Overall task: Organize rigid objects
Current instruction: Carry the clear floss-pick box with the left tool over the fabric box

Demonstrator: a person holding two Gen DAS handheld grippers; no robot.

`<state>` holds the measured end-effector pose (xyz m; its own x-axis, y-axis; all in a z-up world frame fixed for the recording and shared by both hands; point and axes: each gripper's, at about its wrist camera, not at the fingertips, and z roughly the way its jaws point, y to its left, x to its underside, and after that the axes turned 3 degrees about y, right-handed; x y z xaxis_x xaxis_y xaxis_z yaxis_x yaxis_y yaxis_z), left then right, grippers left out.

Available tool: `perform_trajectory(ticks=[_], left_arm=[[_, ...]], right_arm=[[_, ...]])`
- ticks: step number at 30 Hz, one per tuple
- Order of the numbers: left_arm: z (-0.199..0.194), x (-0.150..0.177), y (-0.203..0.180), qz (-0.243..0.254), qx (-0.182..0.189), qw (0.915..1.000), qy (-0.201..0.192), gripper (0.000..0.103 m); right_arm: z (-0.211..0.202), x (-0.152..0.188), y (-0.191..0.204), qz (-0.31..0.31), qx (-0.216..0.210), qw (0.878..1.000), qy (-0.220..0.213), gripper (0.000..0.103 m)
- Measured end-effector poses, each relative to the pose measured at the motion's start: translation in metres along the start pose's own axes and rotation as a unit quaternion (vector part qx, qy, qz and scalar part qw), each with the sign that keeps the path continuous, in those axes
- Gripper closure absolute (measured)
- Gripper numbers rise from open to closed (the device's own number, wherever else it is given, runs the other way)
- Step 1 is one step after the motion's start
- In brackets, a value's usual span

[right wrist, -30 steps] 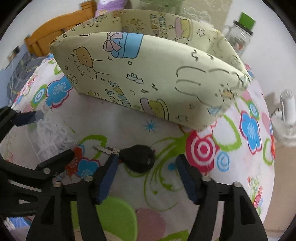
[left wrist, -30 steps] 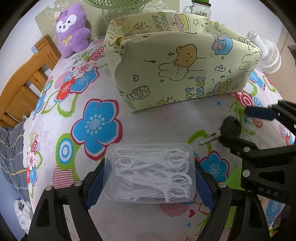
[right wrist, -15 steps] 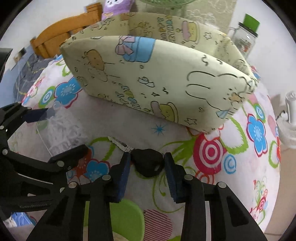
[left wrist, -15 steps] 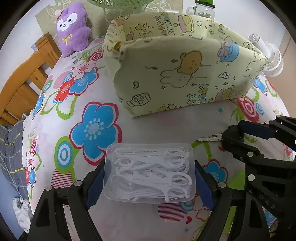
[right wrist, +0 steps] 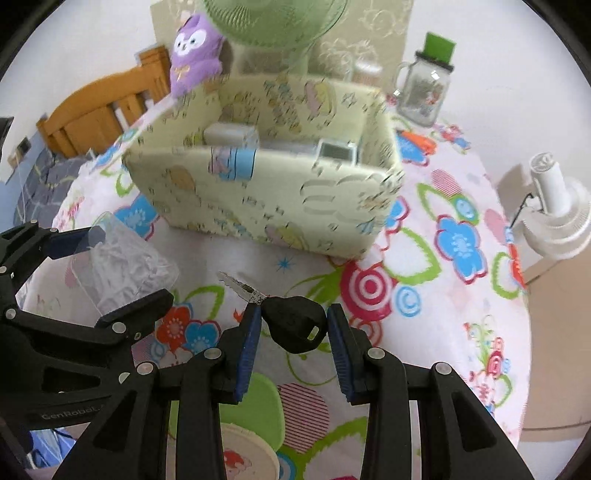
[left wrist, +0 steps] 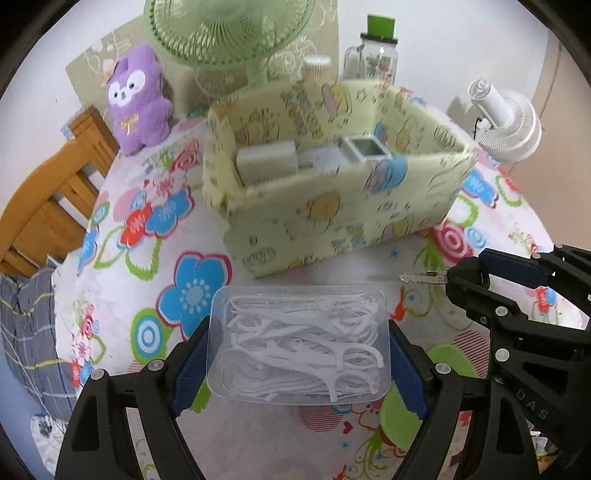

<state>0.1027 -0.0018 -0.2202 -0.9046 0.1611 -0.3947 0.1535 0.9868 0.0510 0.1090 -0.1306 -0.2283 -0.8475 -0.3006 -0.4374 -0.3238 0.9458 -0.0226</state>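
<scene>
My left gripper (left wrist: 297, 343) is shut on a clear plastic box of white floss picks (left wrist: 297, 343), held above the flowered tablecloth. My right gripper (right wrist: 293, 326) is shut on the black head of a key (right wrist: 293, 326), whose metal blade (right wrist: 240, 286) sticks out to the upper left. In the left wrist view the right gripper (left wrist: 476, 273) and the key's blade (left wrist: 421, 277) show at the right. The floss box (right wrist: 125, 266) and the left gripper's fingers (right wrist: 70, 236) appear at the left of the right wrist view. Behind both stands a pale yellow cartoon-print storage box (left wrist: 332, 206), open on top, with grey and white items inside (left wrist: 266, 160).
A purple plush toy (left wrist: 138, 99), a green fan (left wrist: 229, 33) and a glass jar with a green lid (left wrist: 376, 55) stand behind the storage box. A white fan (left wrist: 506, 122) is off the table's right. A wooden chair (left wrist: 48, 199) is at the left.
The right gripper closed on the key and lifted it off the cloth. Both grippers rose, so the storage box's inside now shows. The floss box stayed gripped.
</scene>
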Motion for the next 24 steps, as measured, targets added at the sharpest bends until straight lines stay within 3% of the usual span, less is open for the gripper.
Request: perform_trajectory(ticks=[11,24], left_arm=[[-0.041,-0.025,-0.004,0.013,0.002,0.999,-0.044,0.016],[-0.063,-0.054,-0.004,0.008,-0.005,0.9974,-0.071,0.016]], right_arm=[[-0.044,-0.022,-0.006,0.02,0.019,0.999,-0.044,0.063],[-0.062,-0.051,-0.018,0.018,0.017,0.997,-0.067,0.063]])
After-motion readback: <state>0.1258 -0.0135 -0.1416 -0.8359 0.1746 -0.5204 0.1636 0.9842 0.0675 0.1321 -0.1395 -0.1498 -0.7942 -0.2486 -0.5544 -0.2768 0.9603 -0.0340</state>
